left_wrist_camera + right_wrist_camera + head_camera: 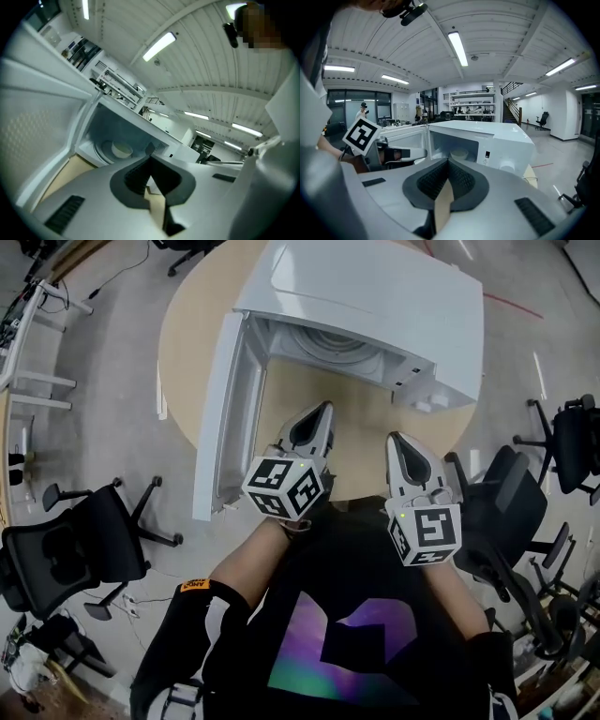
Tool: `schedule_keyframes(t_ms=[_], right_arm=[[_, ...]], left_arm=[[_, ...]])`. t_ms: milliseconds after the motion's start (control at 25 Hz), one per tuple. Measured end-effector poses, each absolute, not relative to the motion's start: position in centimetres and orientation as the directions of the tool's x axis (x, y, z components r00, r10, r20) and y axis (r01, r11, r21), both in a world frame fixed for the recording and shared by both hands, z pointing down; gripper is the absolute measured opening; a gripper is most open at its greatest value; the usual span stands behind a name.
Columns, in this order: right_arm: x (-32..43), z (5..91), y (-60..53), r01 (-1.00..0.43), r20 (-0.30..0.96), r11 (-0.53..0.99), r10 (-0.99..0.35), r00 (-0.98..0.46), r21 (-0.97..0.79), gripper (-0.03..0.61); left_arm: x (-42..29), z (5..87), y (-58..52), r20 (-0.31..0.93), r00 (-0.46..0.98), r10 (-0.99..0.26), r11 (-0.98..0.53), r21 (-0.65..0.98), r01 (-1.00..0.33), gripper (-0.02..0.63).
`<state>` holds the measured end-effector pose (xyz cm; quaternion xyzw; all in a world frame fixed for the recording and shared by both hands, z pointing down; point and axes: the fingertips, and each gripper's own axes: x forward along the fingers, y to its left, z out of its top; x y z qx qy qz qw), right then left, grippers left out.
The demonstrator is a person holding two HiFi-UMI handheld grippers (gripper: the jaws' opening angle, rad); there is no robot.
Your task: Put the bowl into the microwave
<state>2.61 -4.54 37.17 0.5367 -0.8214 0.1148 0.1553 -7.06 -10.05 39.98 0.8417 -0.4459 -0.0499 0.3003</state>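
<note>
Head view: microwave point(375, 296) on a round wooden table point(183, 352), door point(220, 418) swung wide. Left gripper point(324, 411) and right gripper point(395, 439) sit near the torso, both pinched closed and empty.
Left gripper view: bowl point(122, 149) sits inside on the turntable.
Right gripper view: same bowl, open-plan office behind.
Risk: a hard nudge on the door could skid the microwave.
</note>
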Motion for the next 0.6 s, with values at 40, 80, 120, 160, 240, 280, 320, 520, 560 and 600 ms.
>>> schedule_keyframes(t_ms=[40, 80, 120, 160, 240, 280, 320, 520, 560, 600], right_arm=[[2.8, 37.0, -4.4, -0.919, 0.373, 0.394, -0.850, -0.373, -0.021, 0.015], [3.0, 36.9, -4.2, -0.920, 0.366, 0.391, -0.853, -0.371, -0.020, 0.015], [3.1, 36.7, -4.0, -0.920, 0.360, 0.392, -0.856, -0.372, -0.018, 0.015], [3.2, 36.4, -3.9, -0.918, 0.353, 0.396, -0.857, -0.375, -0.014, 0.015], [3.5, 36.0, -3.5, -0.913, 0.339, 0.408, -0.858, -0.387, -0.009, 0.015], [3.7, 35.8, -3.2, -0.910, 0.332, 0.415, -0.857, -0.394, -0.009, 0.015], [3.9, 35.6, -2.9, -0.907, 0.326, 0.421, -0.857, -0.400, -0.009, 0.015], [5.4, 34.7, -0.9, -0.889, 0.290, 0.457, -0.848, -0.444, -0.022, 0.015], [5.7, 34.5, -0.4, -0.885, 0.282, 0.465, -0.846, -0.453, -0.026, 0.015], [6.2, 34.2, 0.2, -0.881, 0.275, 0.472, -0.844, -0.461, -0.026, 0.015]], left_arm=[[-6.9, 39.4, -9.1, 0.182, 0.598, -0.780, -0.446, 0.508, -0.737, 0.046], [-6.7, 38.9, -8.2, 0.181, 0.597, -0.781, -0.465, 0.469, -0.751, 0.046], [-6.6, 38.4, -7.4, 0.179, 0.594, -0.784, -0.481, 0.431, -0.764, 0.046], [-6.4, 37.9, -6.6, 0.176, 0.591, -0.787, -0.494, 0.394, -0.775, 0.046], [-6.0, 36.9, -5.2, 0.171, 0.583, -0.794, -0.514, 0.322, -0.795, 0.046], [-5.6, 36.4, -4.5, 0.171, 0.578, -0.798, -0.520, 0.289, -0.804, 0.046], [-5.3, 36.0, -3.8, 0.171, 0.573, -0.801, -0.524, 0.260, -0.811, 0.046], [-3.9, 35.0, -0.3, 0.197, 0.508, -0.839, -0.479, 0.177, -0.860, 0.046], [-3.7, 34.9, 0.4, 0.203, 0.490, -0.848, -0.463, 0.170, -0.870, 0.046], [-3.3, 34.8, 1.1, 0.207, 0.476, -0.855, -0.449, 0.166, -0.878, 0.046]])
